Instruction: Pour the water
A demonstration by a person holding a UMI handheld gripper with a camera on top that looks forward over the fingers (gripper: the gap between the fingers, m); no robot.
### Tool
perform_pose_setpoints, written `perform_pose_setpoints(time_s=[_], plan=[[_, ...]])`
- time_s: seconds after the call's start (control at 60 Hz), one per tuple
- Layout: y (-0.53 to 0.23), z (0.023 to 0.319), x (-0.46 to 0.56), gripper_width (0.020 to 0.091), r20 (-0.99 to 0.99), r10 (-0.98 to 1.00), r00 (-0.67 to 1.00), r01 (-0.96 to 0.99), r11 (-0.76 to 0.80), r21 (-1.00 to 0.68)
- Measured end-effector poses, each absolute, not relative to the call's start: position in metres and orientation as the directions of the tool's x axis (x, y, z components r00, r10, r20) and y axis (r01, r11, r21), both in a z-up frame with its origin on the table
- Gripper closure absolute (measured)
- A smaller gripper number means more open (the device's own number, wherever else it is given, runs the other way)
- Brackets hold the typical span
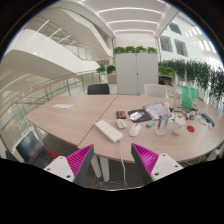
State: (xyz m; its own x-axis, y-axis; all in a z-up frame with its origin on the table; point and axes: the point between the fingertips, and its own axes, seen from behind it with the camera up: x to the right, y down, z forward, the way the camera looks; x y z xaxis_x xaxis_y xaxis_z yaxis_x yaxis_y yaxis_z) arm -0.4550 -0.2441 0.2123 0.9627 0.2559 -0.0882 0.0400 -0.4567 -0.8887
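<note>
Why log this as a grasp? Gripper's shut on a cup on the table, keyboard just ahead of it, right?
Not shut: the gripper view shows the gripper open, holding nothing, with a wide gap between its pink pads. It hovers short of the table. The keyboard does lie just ahead of it.

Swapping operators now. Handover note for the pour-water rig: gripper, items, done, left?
Gripper: open, holding nothing, held up above the floor short of the table.
Items: a clutter of things sits on the table's far side, beyond the fingers; a keyboard lies nearer. A green item stands at the back. I cannot tell which one holds water or which is the cup.
Done: nothing visible; no item gripped.
Left: approach the table, pick out the container, grasp it, pour.
</note>
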Motion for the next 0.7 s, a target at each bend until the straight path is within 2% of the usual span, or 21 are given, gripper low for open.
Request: perform_pose_setpoints(time_s=[0.183,0.3,0.45,0.55,0.7], plan=[[-0.233,0.207,-0.444,0.0281,-0.048,0.238,0.97,0.057,-0.414,-0.908],[-0.216,0.22,-0.425,0.028,-0.024,0.243,0.97,0.047,-0.282,-0.958],[-0.157,0.181,-0.35,0.0286,0.007,0.174,0.985,0.051,-0.248,-0.967],[-0.102,0.172,-0.305,0.0284,-0.018,0.122,0.992,0.01,-0.227,-0.974],[-0.015,0.138,-0.254,0.0278,-0.053,0.072,0.996,-0.036,-0.221,-0.975]])
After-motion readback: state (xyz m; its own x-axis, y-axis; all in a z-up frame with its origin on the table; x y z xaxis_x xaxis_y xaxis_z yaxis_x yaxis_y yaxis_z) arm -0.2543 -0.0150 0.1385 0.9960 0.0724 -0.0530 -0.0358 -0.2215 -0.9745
